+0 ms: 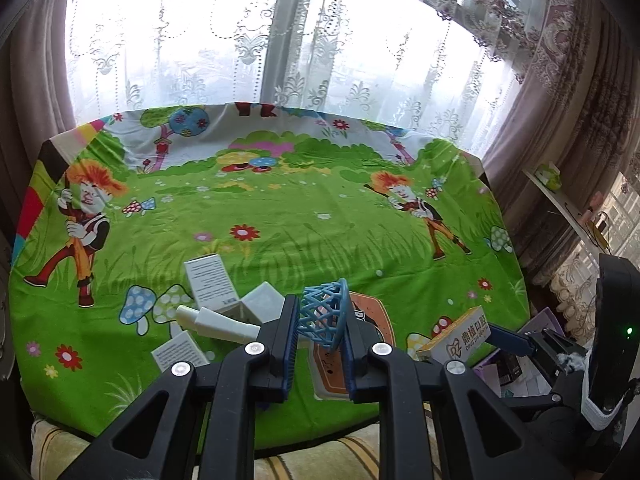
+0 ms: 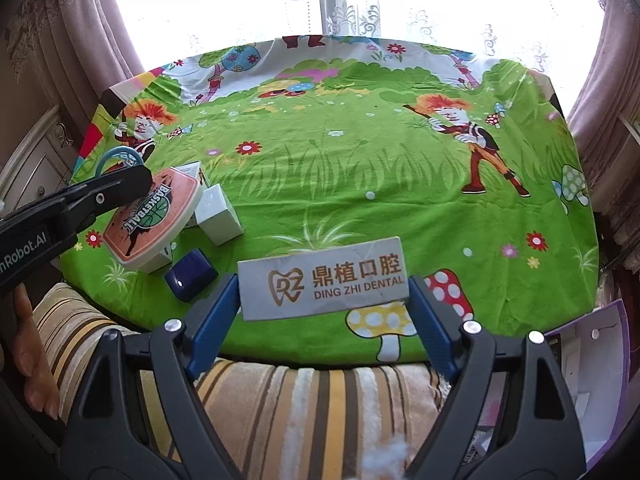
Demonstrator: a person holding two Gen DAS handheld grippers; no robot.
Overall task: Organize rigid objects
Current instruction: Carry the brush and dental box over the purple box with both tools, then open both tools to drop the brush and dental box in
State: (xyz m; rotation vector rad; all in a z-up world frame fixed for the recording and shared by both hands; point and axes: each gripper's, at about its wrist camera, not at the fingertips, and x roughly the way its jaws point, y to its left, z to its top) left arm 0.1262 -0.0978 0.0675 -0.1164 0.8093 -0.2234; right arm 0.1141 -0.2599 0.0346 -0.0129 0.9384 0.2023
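Observation:
My left gripper [image 1: 322, 312] is shut on the blue lattice hoop [image 1: 326, 310] of an orange toy basketball backboard [image 2: 154, 220]. The backboard hangs tilted over a cluster of white boxes [image 1: 210, 284]. A white tube [image 1: 218, 322] and a dark blue box [image 2: 190, 274] lie beside that cluster. My right gripper [image 2: 323, 280] is shut on the ends of a white box printed DING ZHI DENTAL [image 2: 324, 278], held above the front edge of the table. The left gripper [image 2: 120, 188] also shows in the right wrist view, at the left.
The table wears a green cartoon cloth [image 1: 280, 220] and stands before a curtained window. A striped cushion [image 2: 300, 400] lies along the front edge. A purple box [image 2: 592, 340] with packages sits at the right. A hand [image 2: 32, 360] shows at the lower left.

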